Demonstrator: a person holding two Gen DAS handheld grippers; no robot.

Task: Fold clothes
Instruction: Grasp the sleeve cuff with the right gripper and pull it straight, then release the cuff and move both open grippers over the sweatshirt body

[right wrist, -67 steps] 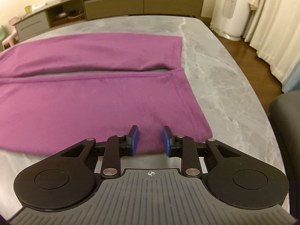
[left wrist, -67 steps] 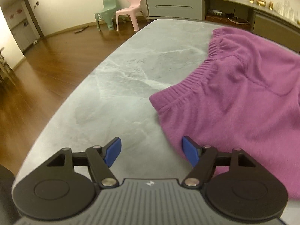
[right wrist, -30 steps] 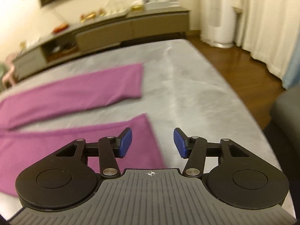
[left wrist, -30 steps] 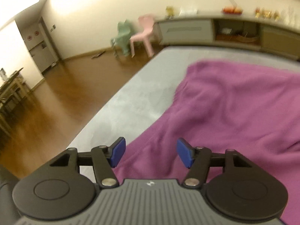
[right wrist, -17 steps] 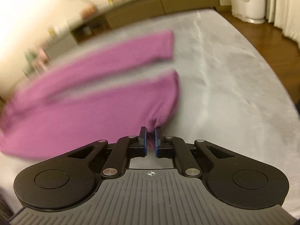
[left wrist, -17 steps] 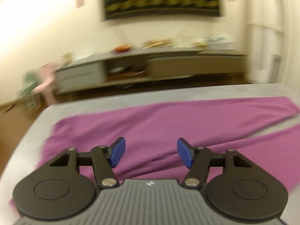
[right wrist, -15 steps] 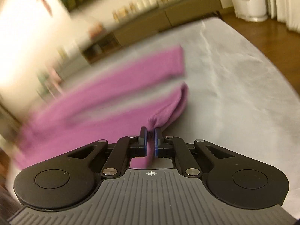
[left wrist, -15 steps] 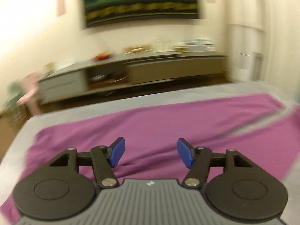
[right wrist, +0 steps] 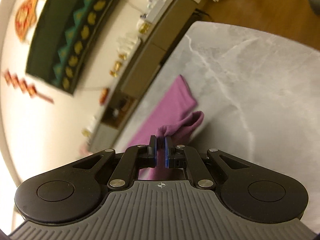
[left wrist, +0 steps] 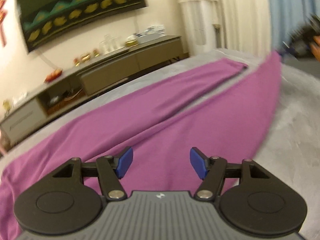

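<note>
Pants, one purple pair point(left wrist: 152, 108), lie flat on one grey stone table point(left wrist: 296, 124) with white veins. Two long soft legs stretch ahead of the left gripper point(left wrist: 161, 163), whose two blue pads are spread wide above the cloth. The right gripper point(right wrist: 160, 150) has its pads pressed together, pinching one leg's end. One long sideboard point(left wrist: 112, 74) stands behind. No writing can be read.

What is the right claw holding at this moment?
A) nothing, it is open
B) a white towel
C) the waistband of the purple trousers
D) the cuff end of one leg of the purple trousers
D: the right claw is shut on the bunched leg end of the purple trousers, lifted above the marble table.
</note>
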